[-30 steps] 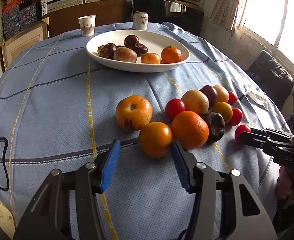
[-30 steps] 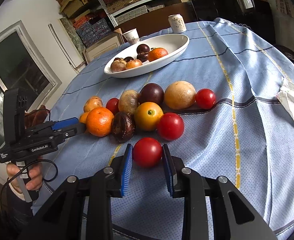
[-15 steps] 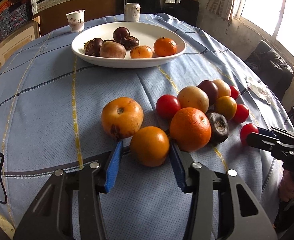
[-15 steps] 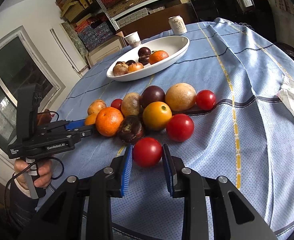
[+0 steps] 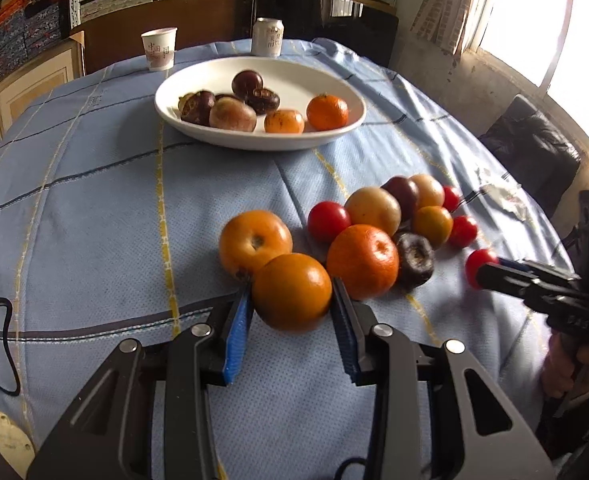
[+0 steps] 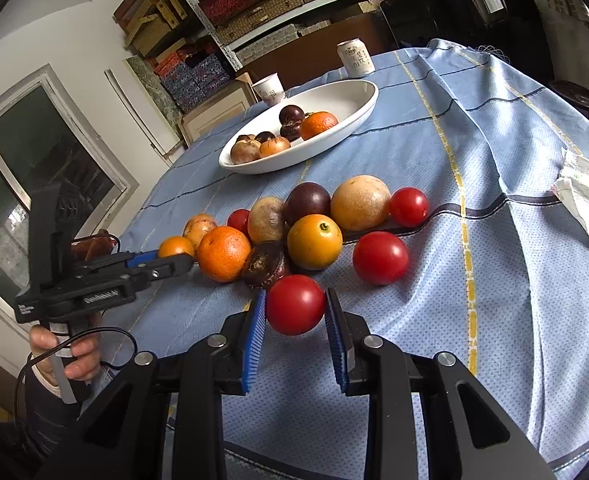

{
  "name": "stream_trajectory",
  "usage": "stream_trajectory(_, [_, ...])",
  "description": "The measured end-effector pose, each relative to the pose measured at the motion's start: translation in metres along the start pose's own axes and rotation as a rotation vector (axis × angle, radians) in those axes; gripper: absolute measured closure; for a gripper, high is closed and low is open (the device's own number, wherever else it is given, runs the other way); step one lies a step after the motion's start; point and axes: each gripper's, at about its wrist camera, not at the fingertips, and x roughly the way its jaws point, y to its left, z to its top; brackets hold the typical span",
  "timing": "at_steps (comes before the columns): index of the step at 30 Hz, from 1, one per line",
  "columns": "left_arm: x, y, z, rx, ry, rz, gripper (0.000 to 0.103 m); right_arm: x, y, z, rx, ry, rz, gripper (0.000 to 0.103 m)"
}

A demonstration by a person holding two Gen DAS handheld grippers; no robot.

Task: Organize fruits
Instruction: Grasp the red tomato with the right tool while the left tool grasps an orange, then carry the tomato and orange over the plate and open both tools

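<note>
Fruit lies in two lots: six pieces already in the dish (image 5: 336, 130) at the far side of the table (image 5: 86, 208), and about a dozen more loose in a cluster on the cloth near me. So, as I judge it, the job is a third done at best. My left gripper (image 5: 290, 300) is closing round an orange (image 5: 291, 291), pads at its sides, the fruit just beside a bigger orange (image 5: 362, 261). My right gripper (image 6: 295, 308) pinches a tomato (image 6: 295, 304) at the cluster's near edge. Both fruits look set to go to the dish; the others wait.
</note>
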Motion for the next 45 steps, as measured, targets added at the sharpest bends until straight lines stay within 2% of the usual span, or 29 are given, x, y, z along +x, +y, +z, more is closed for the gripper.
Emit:
stream_trajectory(5, [-0.029, 0.007, 0.029, 0.002, -0.047, -0.034, 0.065, -0.010, 0.015, 0.035, -0.007, -0.014, 0.105, 0.073])
stream_trajectory(10, [-0.038, 0.012, 0.074, -0.009, -0.119, -0.034, 0.065, -0.001, 0.025, 0.088, -0.028, -0.074, 0.113, 0.072])
stream_trajectory(12, [-0.027, 0.017, 0.098, -0.041, -0.128, -0.048, 0.065, 0.015, 0.027, 0.110, -0.042, -0.091, 0.072, 0.071])
stream_trajectory(15, [-0.004, 0.020, 0.125, -0.033, -0.128, 0.010, 0.066, 0.045, 0.030, 0.136, -0.071, -0.101, 0.025, 0.071])
stream_trajectory(21, [0.057, 0.034, 0.169, -0.032, -0.073, 0.067, 0.066, 0.110, 0.031, 0.172, -0.112, -0.032, -0.057, 0.073])
stream_trajectory(23, [0.069, 0.039, 0.175, -0.044, -0.055, 0.081, 0.066, 0.116, 0.027, 0.175, -0.102, -0.019, -0.052, 0.075])
stream_trajectory(26, [0.062, 0.043, 0.171, -0.055, -0.071, 0.048, 0.066, 0.093, 0.020, 0.169, -0.082, -0.011, -0.027, 0.074])
stream_trajectory(31, [0.030, 0.036, 0.158, -0.034, -0.143, 0.039, 0.066, 0.081, 0.024, 0.147, -0.220, 0.123, -0.130, 0.073])
stream_trajectory(37, [0.001, 0.029, 0.147, -0.032, -0.192, 0.017, 0.066, 0.114, 0.020, 0.126, -0.275, 0.295, -0.159, 0.073])
stream_trajectory(41, [-0.008, 0.026, 0.143, -0.027, -0.194, 0.011, 0.066, 0.131, 0.025, 0.123, -0.269, 0.376, -0.129, 0.070])
stream_trajectory(45, [-0.014, 0.025, 0.138, -0.020, -0.201, 0.010, 0.066, 0.141, 0.025, 0.123, -0.237, 0.444, -0.136, 0.070])
